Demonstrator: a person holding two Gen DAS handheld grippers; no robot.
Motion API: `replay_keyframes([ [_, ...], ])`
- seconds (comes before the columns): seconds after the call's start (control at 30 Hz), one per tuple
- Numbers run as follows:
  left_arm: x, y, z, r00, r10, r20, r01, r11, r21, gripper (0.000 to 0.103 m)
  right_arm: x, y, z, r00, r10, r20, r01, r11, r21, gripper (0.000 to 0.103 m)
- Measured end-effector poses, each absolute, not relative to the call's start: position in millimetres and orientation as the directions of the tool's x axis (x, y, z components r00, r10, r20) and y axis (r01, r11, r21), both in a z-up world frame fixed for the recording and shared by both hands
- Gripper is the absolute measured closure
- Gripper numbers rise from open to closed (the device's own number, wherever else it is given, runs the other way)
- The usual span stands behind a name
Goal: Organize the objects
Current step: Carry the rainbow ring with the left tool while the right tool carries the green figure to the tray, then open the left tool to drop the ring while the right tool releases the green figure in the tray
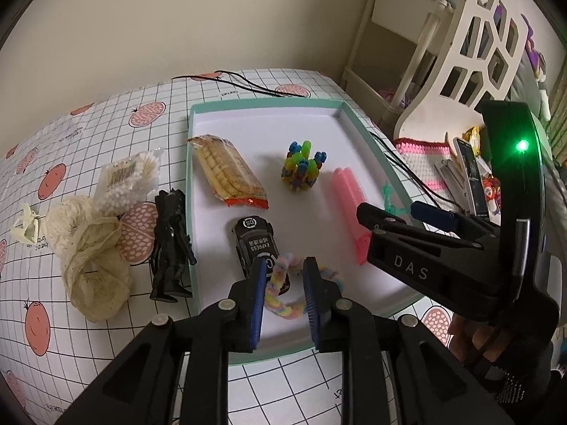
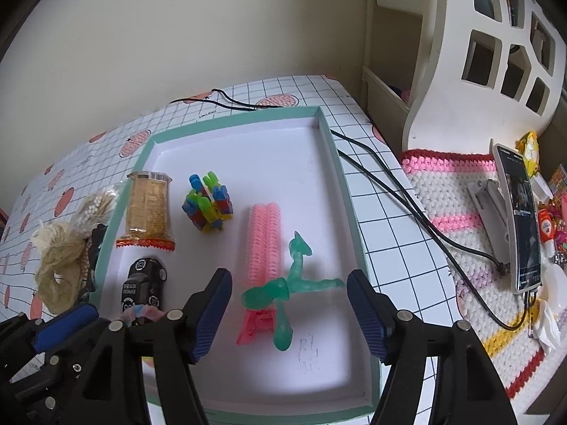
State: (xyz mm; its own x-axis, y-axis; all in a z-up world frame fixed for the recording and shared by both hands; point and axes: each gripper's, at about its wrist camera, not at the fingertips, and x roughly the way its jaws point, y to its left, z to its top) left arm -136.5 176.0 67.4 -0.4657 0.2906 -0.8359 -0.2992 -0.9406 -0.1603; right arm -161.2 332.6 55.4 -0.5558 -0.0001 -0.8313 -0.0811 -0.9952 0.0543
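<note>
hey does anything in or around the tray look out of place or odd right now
Mostly the green figure: it lies sprawled across the pink clip's near end rather than in its own spot. Outside the tray, the black figure lies against its left wall, not yet put in.

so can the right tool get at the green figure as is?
Probably yes. The right tool is open above the tray, the green figure lies between its fingers, on the pink clip; nothing covers it.
</note>
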Motion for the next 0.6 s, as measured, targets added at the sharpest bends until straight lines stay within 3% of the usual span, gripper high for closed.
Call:
replay_keyframes([
  [0.3,-136,168,83,-0.558,0.252,-0.791,-0.262,-0.958,-0.121,0.079,-159,330,62,-0.591,-0.017,-0.806,-0.064,-0.996,0.069,0.03],
  [0.4,-135,163,89,-0.599,0.221,-0.77,-0.236,-0.967,-0.094,0.067,-159,328,64,-0.599,-0.032,-0.8,-0.048,-0.996,0.076,0.022],
  [0.6,-139,150,93,-0.631,0.16,-0.759,-0.159,-0.984,-0.075,0.06,-158,320,66,-0.609,-0.045,-0.792,-0.018,-0.997,0.071,0.022],
])
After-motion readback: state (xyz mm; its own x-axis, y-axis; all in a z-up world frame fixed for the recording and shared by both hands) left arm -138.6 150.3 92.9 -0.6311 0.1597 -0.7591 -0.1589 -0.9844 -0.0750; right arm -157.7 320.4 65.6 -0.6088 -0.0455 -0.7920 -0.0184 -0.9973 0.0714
